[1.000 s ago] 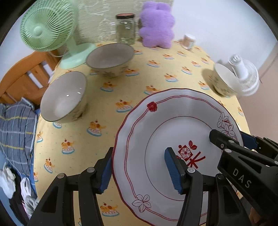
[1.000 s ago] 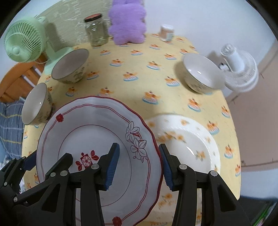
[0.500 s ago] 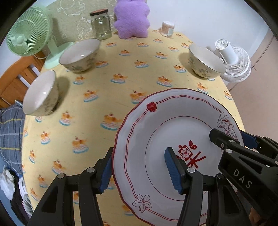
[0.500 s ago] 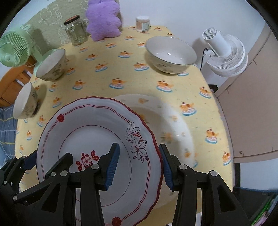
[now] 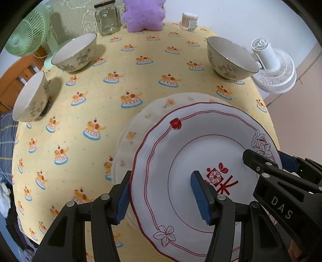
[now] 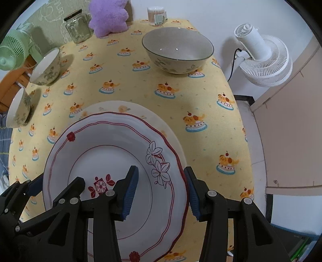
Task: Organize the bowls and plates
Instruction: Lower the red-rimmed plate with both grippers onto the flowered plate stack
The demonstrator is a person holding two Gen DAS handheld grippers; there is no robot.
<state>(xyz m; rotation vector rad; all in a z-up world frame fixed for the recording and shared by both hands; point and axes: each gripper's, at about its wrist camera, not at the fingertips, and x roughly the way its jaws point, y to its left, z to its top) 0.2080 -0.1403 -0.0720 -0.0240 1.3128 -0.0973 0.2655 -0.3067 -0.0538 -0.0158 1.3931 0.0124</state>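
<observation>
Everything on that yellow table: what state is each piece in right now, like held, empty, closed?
Red-rimmed plate: held over the other plate.
Left gripper: shut on its left rim.
Right gripper: shut on its right rim.
Orange-flowered plate: flat on the table.
Three bowls: upright, empty.
Glass jar: lidded, empty.

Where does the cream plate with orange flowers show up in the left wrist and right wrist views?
Left wrist: cream plate with orange flowers sits centre, flat on the cloth, peeking out up-left of the red-rimmed white plate.
Right wrist: it shows as a crescent above and right of the red-rimmed plate.
Shared landmark: purple plush toy at the table's far edge.
</observation>
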